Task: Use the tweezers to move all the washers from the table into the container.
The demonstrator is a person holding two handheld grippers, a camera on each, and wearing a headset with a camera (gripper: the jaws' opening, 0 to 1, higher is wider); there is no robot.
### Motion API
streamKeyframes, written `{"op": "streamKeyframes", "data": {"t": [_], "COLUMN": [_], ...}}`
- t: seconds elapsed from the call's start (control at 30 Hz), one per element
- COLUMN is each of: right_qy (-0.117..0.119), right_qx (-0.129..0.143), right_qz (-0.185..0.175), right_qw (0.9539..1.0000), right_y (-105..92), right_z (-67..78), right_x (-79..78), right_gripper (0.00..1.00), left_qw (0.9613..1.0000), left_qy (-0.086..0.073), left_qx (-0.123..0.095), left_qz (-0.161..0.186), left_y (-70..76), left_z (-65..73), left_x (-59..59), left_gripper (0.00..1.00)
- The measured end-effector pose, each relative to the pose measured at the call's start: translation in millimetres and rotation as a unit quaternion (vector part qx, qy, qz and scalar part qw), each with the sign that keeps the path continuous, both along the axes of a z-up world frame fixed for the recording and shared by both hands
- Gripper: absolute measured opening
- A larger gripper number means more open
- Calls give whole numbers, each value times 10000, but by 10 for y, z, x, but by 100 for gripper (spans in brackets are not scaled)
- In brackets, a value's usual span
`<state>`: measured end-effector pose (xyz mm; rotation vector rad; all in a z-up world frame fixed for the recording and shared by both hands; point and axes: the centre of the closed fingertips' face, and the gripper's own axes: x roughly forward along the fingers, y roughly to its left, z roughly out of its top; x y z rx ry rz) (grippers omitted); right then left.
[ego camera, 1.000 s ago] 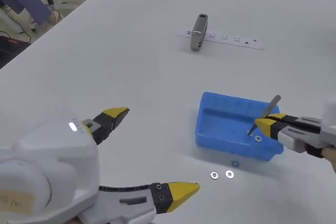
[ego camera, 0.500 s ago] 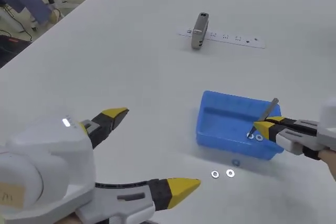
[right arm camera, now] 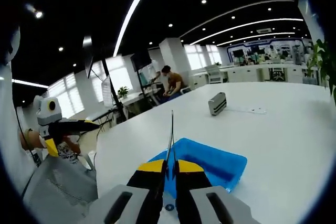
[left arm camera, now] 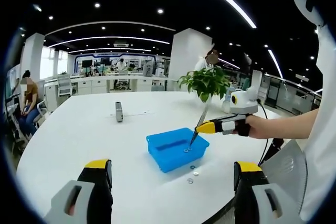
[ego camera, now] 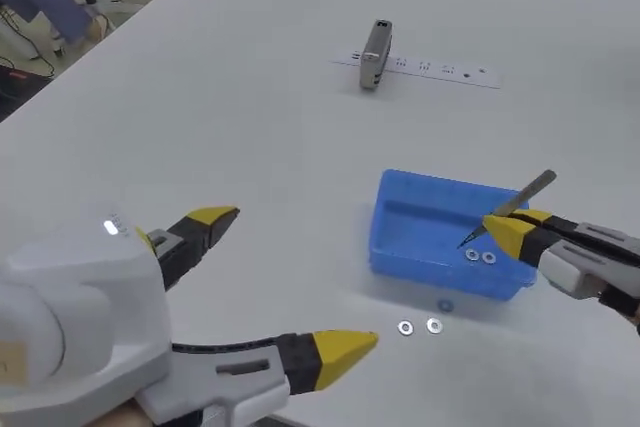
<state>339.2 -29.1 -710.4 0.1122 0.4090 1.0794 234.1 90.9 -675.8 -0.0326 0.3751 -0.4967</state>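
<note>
My right gripper [ego camera: 503, 229], clamped on slim metal tweezers [ego camera: 533, 187], angles their tip into the blue plastic container [ego camera: 400, 209] beside two small steel washers [ego camera: 472, 256], apparently for release; two more washers [ego camera: 405, 328] lie just outside it; my left gripper [ego camera: 300, 277] idles, jaws apart.

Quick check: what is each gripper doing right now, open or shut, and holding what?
left gripper: open, holding nothing.
right gripper: shut on the tweezers, whose tips are over the blue container.
</note>
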Motion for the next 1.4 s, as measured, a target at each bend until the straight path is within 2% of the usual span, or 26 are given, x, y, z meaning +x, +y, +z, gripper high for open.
{"op": "streamKeyframes", "data": {"t": [0.07, 0.13, 0.23, 0.37, 0.43, 0.57, 0.77, 0.97, 1.1, 1.13, 1.4], "right_qy": [84, 127, 195, 189, 45, -166, -186, -372, -361, -420, -243], "right_qx": [104, 56, -309, -630, -944, -1279, -1357, -1463, -1478, -1484, -1345], "right_qz": [186, 296, 409, 405, 420, 553, 646, 618, 591, 605, 759], "right_qw": [9997, 9995, 9985, 9970, 9946, 9901, 9885, 9866, 9866, 9862, 9877], "right_y": [42, 67, 73, 76, 56, 83, 139, 114, 90, 85, 122], "right_z": [4, -51, -260, -446, -537, -643, -688, -678, -697, -707, -698], "right_x": [-115, -203, -300, -316, -298, -297, -323, -277, -262, -262, -344], "right_gripper": [4, 4, 4, 4, 4, 4, 4, 4, 4, 4, 4], "left_qw": [10000, 10000, 10000, 9999, 9999, 9999, 9999, 9999, 9999, 9999, 9999], "left_qy": [9, 15, 21, 34, 50, 75, 98, 97, 93, 96, 97], "left_qx": [-8, -5, -1, 24, 42, 46, 32, 38, 43, 37, 28], "left_qz": [-22, -56, -94, -109, -92, -61, -20, -34, -28, -30, -38], "left_y": [-21, -39, -60, -51, -39, -12, 3, 10, 16, 12, 2], "left_z": [-3, -8, -9, -19, -25, -40, -48, -54, -53, -52, -45], "left_x": [4, 8, 11, 10, 5, -8, -18, -21, -22, -23, -25], "left_gripper": [99, 99, 99, 99, 99, 99, 99, 99, 99, 99, 99]}}
